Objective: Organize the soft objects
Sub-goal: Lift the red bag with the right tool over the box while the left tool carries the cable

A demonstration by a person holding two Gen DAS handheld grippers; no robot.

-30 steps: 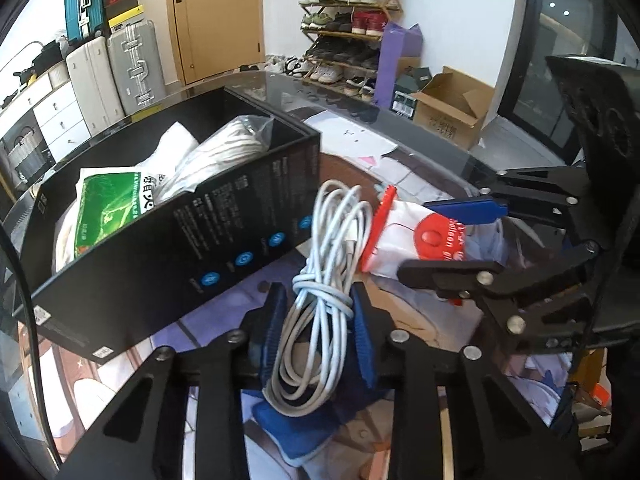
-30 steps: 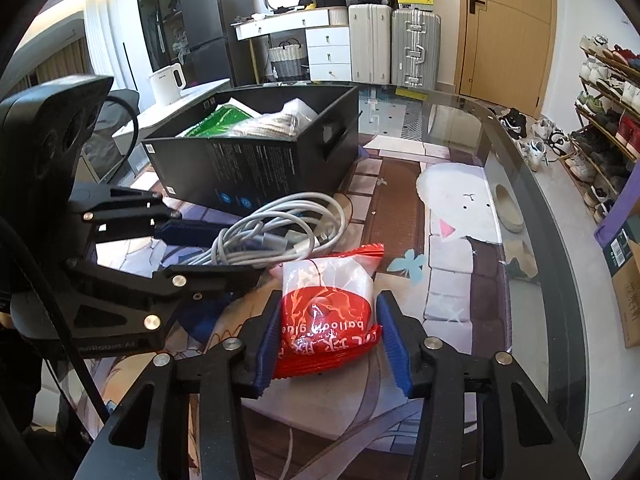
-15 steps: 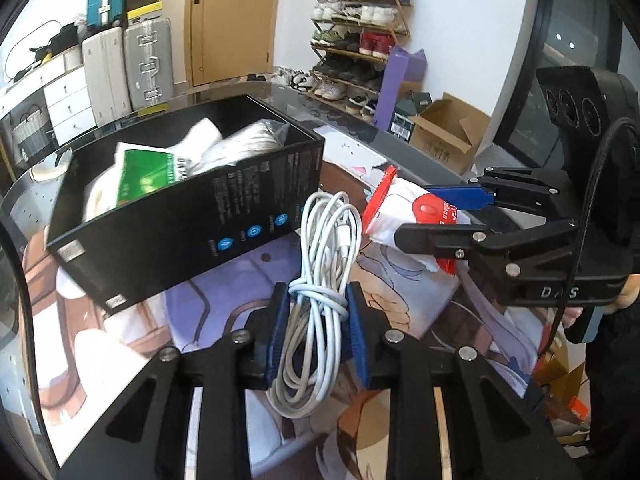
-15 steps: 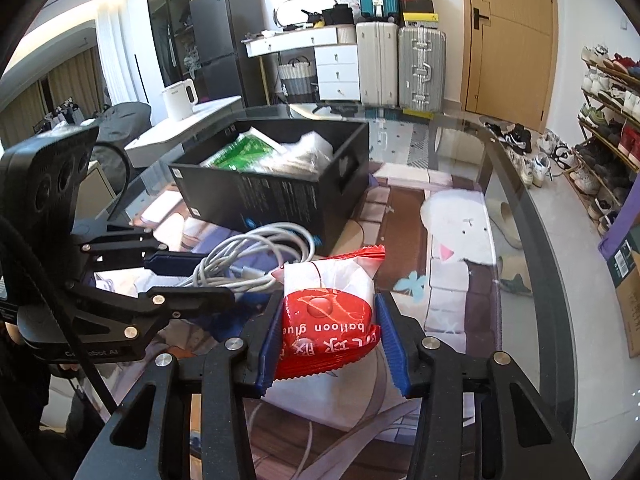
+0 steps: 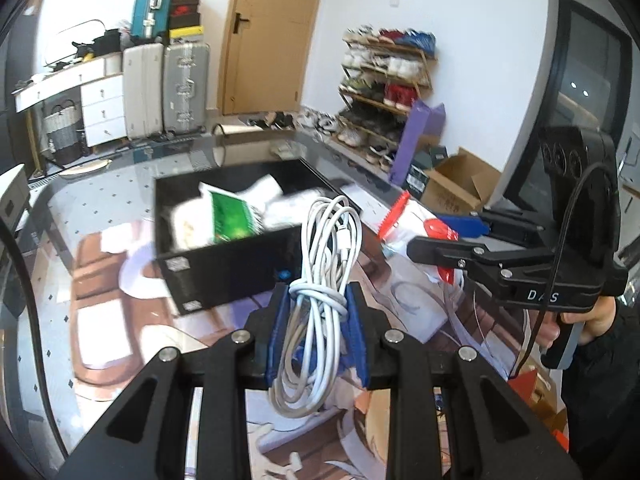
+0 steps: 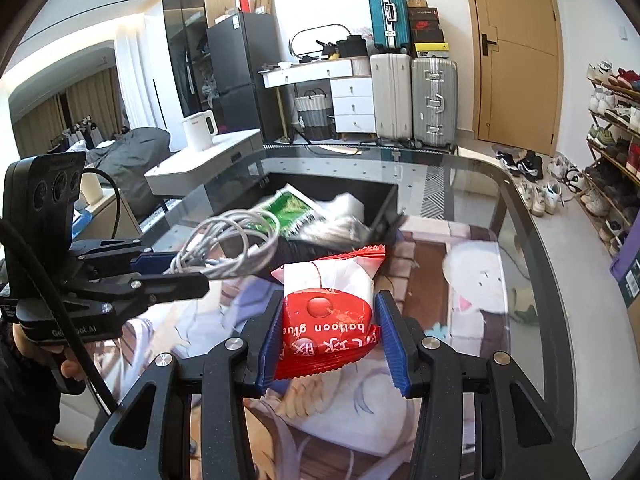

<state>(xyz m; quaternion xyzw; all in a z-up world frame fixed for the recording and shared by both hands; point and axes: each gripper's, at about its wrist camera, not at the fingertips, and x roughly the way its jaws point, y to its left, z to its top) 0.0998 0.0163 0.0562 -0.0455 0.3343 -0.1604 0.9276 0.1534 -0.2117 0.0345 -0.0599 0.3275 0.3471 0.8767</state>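
My left gripper (image 5: 318,322) is shut on a coiled white cable (image 5: 324,280), lifted above the table in front of the black box (image 5: 232,272). The same cable (image 6: 228,244) and left gripper (image 6: 176,268) show at the left of the right wrist view. My right gripper (image 6: 330,336) is shut on a red and white balloon glue packet (image 6: 328,312), held off the table near the box (image 6: 384,216). That packet (image 5: 412,226) appears beside the box in the left wrist view. The box holds a green packet (image 5: 232,220) and white soft items.
The glass table (image 6: 520,248) has a printed mat (image 6: 472,280) under both grippers. A person's hand (image 5: 592,320) grips the right handle. Suitcases (image 6: 416,100), a drawer unit, a shoe rack (image 5: 384,92) and a cardboard box (image 5: 452,184) stand on the floor beyond.
Both grippers have risen with their loads: the cable is up from the mat, and the packet has come up too. The box now looks lower and farther in both views.
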